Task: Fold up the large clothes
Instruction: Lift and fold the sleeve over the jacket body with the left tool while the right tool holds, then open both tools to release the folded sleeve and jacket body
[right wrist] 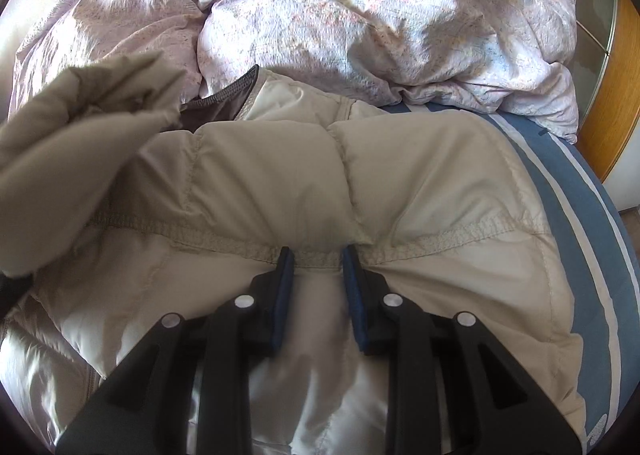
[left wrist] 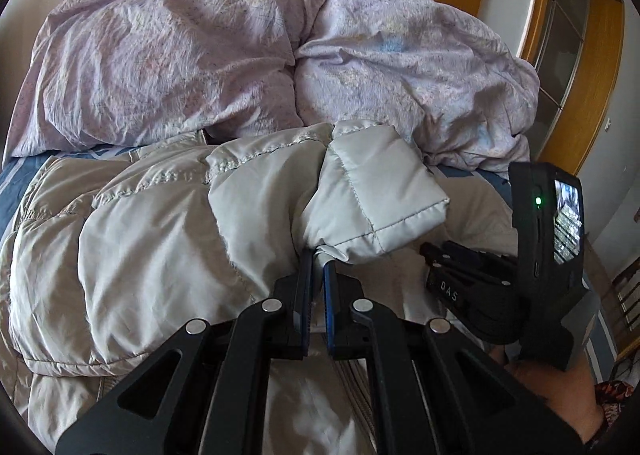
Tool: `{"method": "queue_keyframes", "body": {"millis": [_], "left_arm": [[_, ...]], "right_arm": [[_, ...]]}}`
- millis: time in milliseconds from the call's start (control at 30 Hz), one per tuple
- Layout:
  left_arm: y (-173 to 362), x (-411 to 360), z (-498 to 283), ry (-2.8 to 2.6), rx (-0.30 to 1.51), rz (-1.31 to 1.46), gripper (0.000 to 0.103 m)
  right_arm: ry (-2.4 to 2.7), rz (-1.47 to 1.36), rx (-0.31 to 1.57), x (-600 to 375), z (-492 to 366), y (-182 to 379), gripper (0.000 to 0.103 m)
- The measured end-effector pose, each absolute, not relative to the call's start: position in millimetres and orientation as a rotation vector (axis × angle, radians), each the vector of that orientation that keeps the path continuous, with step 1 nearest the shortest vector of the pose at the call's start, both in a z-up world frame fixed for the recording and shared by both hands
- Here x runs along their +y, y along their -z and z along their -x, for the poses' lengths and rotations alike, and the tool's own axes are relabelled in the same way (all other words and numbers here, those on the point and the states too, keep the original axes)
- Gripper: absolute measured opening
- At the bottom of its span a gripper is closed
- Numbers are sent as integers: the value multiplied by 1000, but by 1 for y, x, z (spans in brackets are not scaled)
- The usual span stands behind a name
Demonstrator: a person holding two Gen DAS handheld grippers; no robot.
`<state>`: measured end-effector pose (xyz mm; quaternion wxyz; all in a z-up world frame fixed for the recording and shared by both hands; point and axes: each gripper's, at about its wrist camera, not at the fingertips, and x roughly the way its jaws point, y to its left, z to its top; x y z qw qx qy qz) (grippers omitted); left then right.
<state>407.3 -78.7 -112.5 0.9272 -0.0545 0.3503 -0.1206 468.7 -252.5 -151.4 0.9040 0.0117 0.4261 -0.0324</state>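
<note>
A pale grey-beige puffer jacket (left wrist: 160, 223) lies spread over a bed with a blue striped sheet (right wrist: 568, 191), filling the lower and middle part of both views. A rumpled lilac duvet (left wrist: 192, 55) is heaped beyond it at 12 o'clock, touching the jacket's far edge.

The left gripper (left wrist: 318, 261) is pinching the jacket's sleeve: its blue-padded fingers (left wrist: 330, 287) are drawn close together with a fold of fabric between them, and the sleeve cuff (left wrist: 384, 191) sticks up and out toward 1 o'clock, lifted off the body of the jacket. At 3 o'clock in the left view the right gripper's body shows side-on with a lit screen and a green light, held by a hand (left wrist: 560, 407) at 4 o'clock.

The right gripper (right wrist: 318, 255) has its fingers spread apart, tips resting on a stitched seam (right wrist: 440, 243) of the jacket, with only flat fabric between them and nothing gripped. In that view the raised sleeve bulges at 9 o'clock and the dark collar lining (right wrist: 224, 107) peeks out at 11 o'clock. A wooden door frame (left wrist: 592, 95) stands at 2 o'clock
</note>
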Motion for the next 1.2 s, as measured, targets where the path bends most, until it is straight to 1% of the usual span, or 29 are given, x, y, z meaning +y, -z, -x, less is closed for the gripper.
{"method": "queue_keyframes", "body": {"millis": [300,433,567,767,900,1100,1200], "left_arm": [[127,-86,-411,268,792,71,4],[125,-85,-408,280,802,69,4],[116,-79,-397,308,807,79,8],[101,-76,-380,351,799,32,12],[109,-75,-387,350,847,52,12],[103,-70,-378,391,844,82,14],[97,-73,-369,413,821,43,19]], "right_arm": [[70,-19,879,-251,-468,152,26],[72,-14,879,-251,-468,152,27],[73,-10,877,-251,-467,152,27],[72,12,866,-254,-461,146,30],[72,-29,855,-262,-455,140,31],[81,-46,829,-270,-441,128,31],[62,-93,808,-274,-436,118,31]]}}
